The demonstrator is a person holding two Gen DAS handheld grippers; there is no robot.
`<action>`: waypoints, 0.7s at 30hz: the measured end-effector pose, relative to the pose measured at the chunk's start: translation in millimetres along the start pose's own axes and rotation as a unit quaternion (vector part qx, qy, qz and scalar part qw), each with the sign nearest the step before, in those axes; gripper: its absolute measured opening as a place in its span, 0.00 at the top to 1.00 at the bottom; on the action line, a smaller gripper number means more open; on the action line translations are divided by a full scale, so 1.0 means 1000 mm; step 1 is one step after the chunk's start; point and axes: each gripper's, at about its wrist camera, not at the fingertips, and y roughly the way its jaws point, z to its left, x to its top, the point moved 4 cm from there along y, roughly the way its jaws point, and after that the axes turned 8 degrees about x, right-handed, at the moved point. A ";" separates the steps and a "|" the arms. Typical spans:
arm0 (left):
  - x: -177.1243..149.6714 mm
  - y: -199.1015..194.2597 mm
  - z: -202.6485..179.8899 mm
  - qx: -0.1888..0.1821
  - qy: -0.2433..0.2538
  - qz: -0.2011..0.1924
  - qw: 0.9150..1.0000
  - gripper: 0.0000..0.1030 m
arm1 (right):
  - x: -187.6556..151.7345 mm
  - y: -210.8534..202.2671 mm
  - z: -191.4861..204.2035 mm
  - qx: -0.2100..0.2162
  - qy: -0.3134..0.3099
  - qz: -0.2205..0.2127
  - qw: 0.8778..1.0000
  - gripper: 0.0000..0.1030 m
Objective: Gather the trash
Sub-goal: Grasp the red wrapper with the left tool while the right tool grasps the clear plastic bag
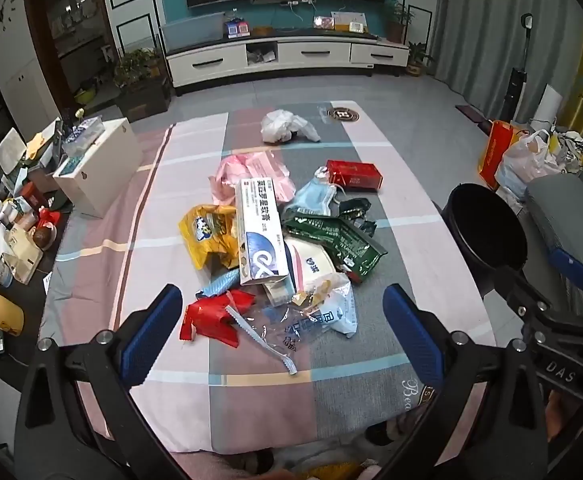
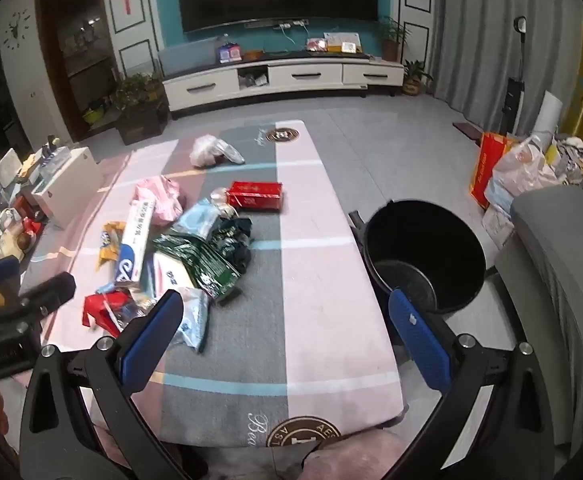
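Heaped at the middle of the tabletop (image 1: 423,248), covered in a pink, grey and white checked cloth: a long white-and-blue cardboard box (image 1: 258,232) lying on top, a crumpled yellow snack bag (image 1: 205,236) to its left, a torn red foil wrapper (image 1: 211,316) at the near edge, a clear plastic bag with blue print (image 1: 315,316) beside that, a dark green foil pouch (image 1: 343,244) to the right, a light blue face mask (image 1: 317,196) and pink plastic bag (image 1: 259,172) behind. Just beyond the heap, a red rectangular carton (image 1: 354,174); farther back and apart, a crumpled white plastic bag (image 1: 287,126). Off the tabletop's right side, close against its edge, a round black bin (image 2: 423,256), upright, nothing visible inside but its dark bottom. Above the near end of the pile, the left claw (image 1: 283,320), blue pads spread wide, nothing between them, touching nothing. Over bare cloth between heap and bin, the right claw (image 2: 287,320), likewise spread wide and holding nothing. Left of the tabletop, a cluttered low surface of bottles and boxes (image 1: 7,240); across the grey floor, a white TV cabinet (image 1: 287,56) beneath a dark screen.
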 end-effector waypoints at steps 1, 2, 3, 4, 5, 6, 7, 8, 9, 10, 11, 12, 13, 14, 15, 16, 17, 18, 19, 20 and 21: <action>0.000 0.002 0.000 -0.001 0.000 0.001 1.000 0.03 | -0.001 0.001 -0.001 -0.002 -0.001 -0.001 1.000 0.02; -0.001 0.004 0.001 -0.002 -0.002 0.002 1.000 0.03 | -0.003 0.001 -0.002 -0.004 -0.003 -0.002 1.000 0.02; -0.001 0.006 0.000 -0.003 -0.003 0.001 1.000 0.03 | -0.004 0.002 -0.003 -0.004 -0.003 -0.004 1.000 0.02; -0.001 0.007 0.001 -0.004 -0.004 -0.001 1.000 0.03 | -0.005 0.004 -0.004 -0.002 -0.004 -0.004 1.000 0.02; -0.001 0.010 0.002 -0.007 -0.006 -0.002 1.000 0.03 | -0.007 0.007 -0.005 0.001 -0.003 -0.003 1.000 0.02; -0.001 0.012 0.004 -0.010 -0.011 -0.001 1.000 0.03 | -0.009 0.011 -0.005 0.006 -0.004 -0.002 1.000 0.02; -0.001 0.014 0.007 -0.020 -0.022 -0.002 1.000 0.03 | -0.010 0.014 -0.005 0.016 -0.007 -0.004 1.000 0.02; -0.001 0.017 0.012 -0.038 -0.037 -0.005 0.999 0.03 | -0.012 0.019 -0.005 0.029 -0.013 -0.006 0.999 0.02; 0.000 0.022 0.018 -0.053 -0.050 -0.006 0.997 0.03 | -0.014 0.025 -0.004 0.045 -0.020 -0.008 0.999 0.02; -0.001 0.026 0.023 -0.072 -0.064 -0.007 0.995 0.03 | -0.012 0.030 -0.002 0.064 -0.029 -0.009 0.997 0.02; -0.002 0.032 0.027 -0.092 -0.076 -0.005 0.993 0.03 | -0.014 0.037 -0.002 0.085 -0.036 -0.006 0.996 0.02; -0.005 0.043 0.033 -0.114 -0.094 0.004 0.989 0.03 | -0.013 0.047 0.000 0.098 -0.045 -0.006 0.994 0.02; -0.008 0.054 0.038 -0.126 -0.108 0.013 0.986 0.03 | -0.013 0.057 0.002 0.112 -0.051 -0.004 0.992 0.02; -0.012 0.068 0.044 -0.135 -0.117 0.024 0.984 0.03 | -0.011 0.065 0.003 0.123 -0.056 -0.006 0.991 0.02; -0.014 0.077 0.047 -0.140 -0.119 0.030 0.982 0.03 | -0.011 0.071 0.005 0.130 -0.058 -0.005 0.990 0.02; -0.018 0.086 0.051 -0.150 -0.123 0.032 0.980 0.03 | -0.010 0.078 0.007 0.144 -0.061 -0.008 0.988 0.02; -0.022 0.091 0.055 -0.154 -0.127 0.028 0.979 0.03 | -0.010 0.083 0.010 0.159 -0.060 -0.009 0.985 0.02; -0.026 0.097 0.061 -0.152 -0.132 0.021 0.979 0.03 | -0.012 0.089 0.012 0.178 -0.061 -0.003 0.982 0.02; -0.029 0.102 0.066 -0.147 -0.131 0.014 0.980 0.03 | -0.015 0.094 0.018 0.198 -0.067 0.003 0.978 0.02; -0.031 0.106 0.070 -0.141 -0.125 0.014 0.982 0.03 | -0.021 0.095 0.024 0.223 -0.072 0.017 0.972 0.02; -0.033 0.109 0.074 -0.138 -0.121 0.017 0.983 0.03 | -0.022 0.098 0.027 0.226 -0.091 0.019 0.970 0.02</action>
